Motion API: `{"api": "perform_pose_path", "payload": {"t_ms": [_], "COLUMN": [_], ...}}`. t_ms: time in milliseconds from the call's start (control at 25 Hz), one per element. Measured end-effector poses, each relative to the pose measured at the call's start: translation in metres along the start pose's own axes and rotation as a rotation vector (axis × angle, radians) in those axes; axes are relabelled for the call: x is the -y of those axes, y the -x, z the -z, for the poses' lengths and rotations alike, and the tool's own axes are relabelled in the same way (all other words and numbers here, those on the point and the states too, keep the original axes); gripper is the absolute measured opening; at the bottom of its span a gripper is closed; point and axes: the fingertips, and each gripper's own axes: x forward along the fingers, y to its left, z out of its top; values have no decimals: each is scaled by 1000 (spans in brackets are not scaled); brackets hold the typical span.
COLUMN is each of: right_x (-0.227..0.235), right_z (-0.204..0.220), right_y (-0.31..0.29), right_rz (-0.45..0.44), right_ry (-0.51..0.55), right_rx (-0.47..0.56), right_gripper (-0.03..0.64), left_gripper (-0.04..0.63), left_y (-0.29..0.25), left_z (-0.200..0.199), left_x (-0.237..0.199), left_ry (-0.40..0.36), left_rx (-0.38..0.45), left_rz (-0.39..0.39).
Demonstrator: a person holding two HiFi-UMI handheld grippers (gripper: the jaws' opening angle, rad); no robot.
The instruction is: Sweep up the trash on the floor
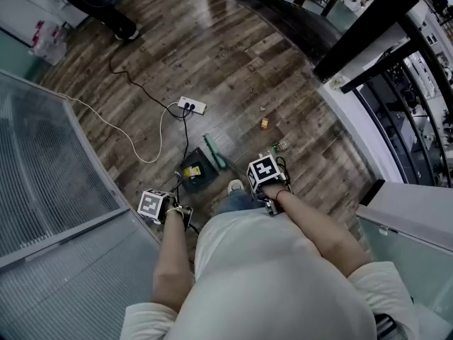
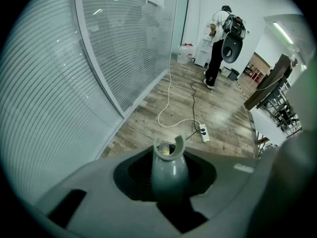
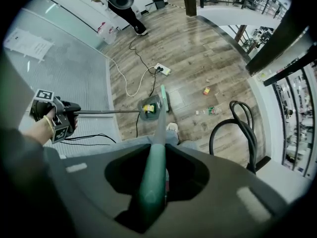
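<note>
My left gripper point(image 1: 157, 205) is shut on the thin handle point(image 2: 168, 168) of a dark dustpan point(image 1: 196, 171). The pan rests on the wood floor with a yellow scrap inside it. My right gripper point(image 1: 265, 172) is shut on the green broom handle point(image 3: 151, 180). The green broom head point(image 1: 214, 152) lies on the floor just right of the pan. Loose trash lies to the right of the broom: a yellow wrapper point(image 1: 264, 123), a small bottle point(image 1: 281, 146) and a tiny scrap point(image 1: 263, 108). In the right gripper view the dustpan point(image 3: 150, 108) and the left gripper point(image 3: 52, 115) also show.
A glass wall with blinds point(image 1: 49, 183) runs along the left. A white power strip point(image 1: 192, 105) with black and white cables lies beyond the pan. A railing point(image 1: 396, 83) and white ledge bound the right. A person point(image 2: 218, 43) stands far off. My shoe point(image 1: 235, 186) is beside the pan.
</note>
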Motion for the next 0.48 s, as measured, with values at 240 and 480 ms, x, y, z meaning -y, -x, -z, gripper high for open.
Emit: {"api": "perform_pose_path", "payload": {"t_ms": [240, 480], "right_x": [12, 28], "right_z": [-5, -3], "right_y": [9, 14], "right_rz": [-23, -15], "right_ry": [-73, -146], "right_rx": [44, 91], "right_gripper": [95, 95], "left_gripper": [91, 91], "left_y": [6, 7], "left_z": [3, 11], "left_x": [20, 49], "left_ry": [-26, -87], "left_rx": [-12, -36], "left_rz": [53, 124]}}
